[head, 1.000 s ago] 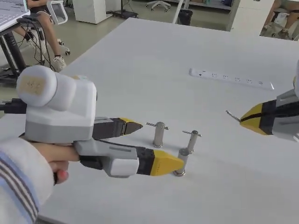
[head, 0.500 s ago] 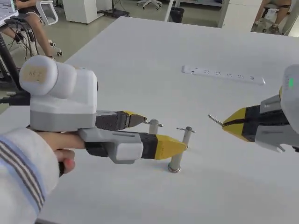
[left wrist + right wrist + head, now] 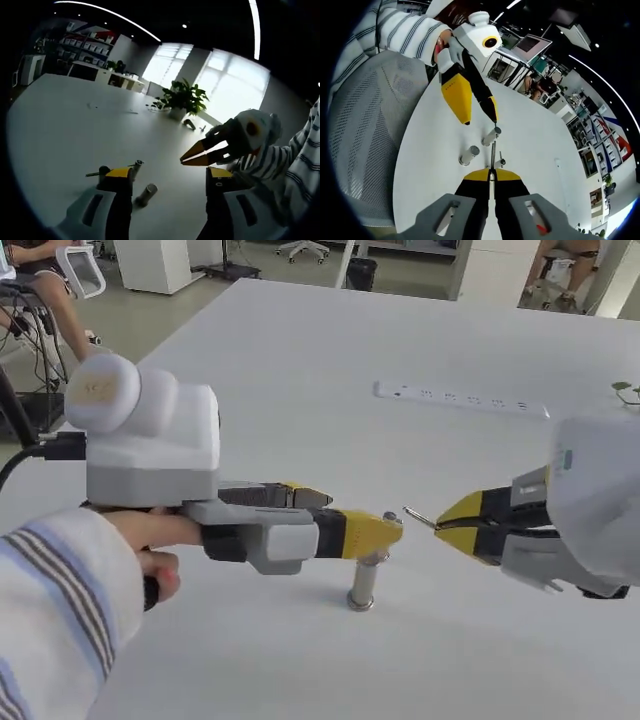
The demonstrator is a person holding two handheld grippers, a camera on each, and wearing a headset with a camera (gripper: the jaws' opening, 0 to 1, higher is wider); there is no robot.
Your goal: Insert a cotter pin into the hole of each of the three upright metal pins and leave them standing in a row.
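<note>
Three upright metal pins stand close together on the white table (image 3: 300,370). One pin (image 3: 362,583) shows below my left gripper (image 3: 365,514), which is open and hovers over the group, hiding the other two. In the left gripper view the nearest pin (image 3: 146,194) stands between the jaws, just ahead of the gripper (image 3: 170,173); two more (image 3: 135,167) (image 3: 103,171) carry cotter pins. My right gripper (image 3: 440,523) is shut on a cotter pin (image 3: 418,517), whose tip points at the pins from the right. In the right gripper view the cotter pin (image 3: 493,152) sticks out of the gripper (image 3: 491,172) towards two pins (image 3: 469,155) (image 3: 491,136).
A white power strip (image 3: 462,401) lies on the far side of the table. People sit on chairs beyond the table's far left corner (image 3: 60,280). The left gripper (image 3: 465,95) reaches in from above in the right gripper view.
My right gripper has moved left with the cotter pin, close to the pins. My left gripper has slid over the pins, now covering two of them. The head camera has shifted.
</note>
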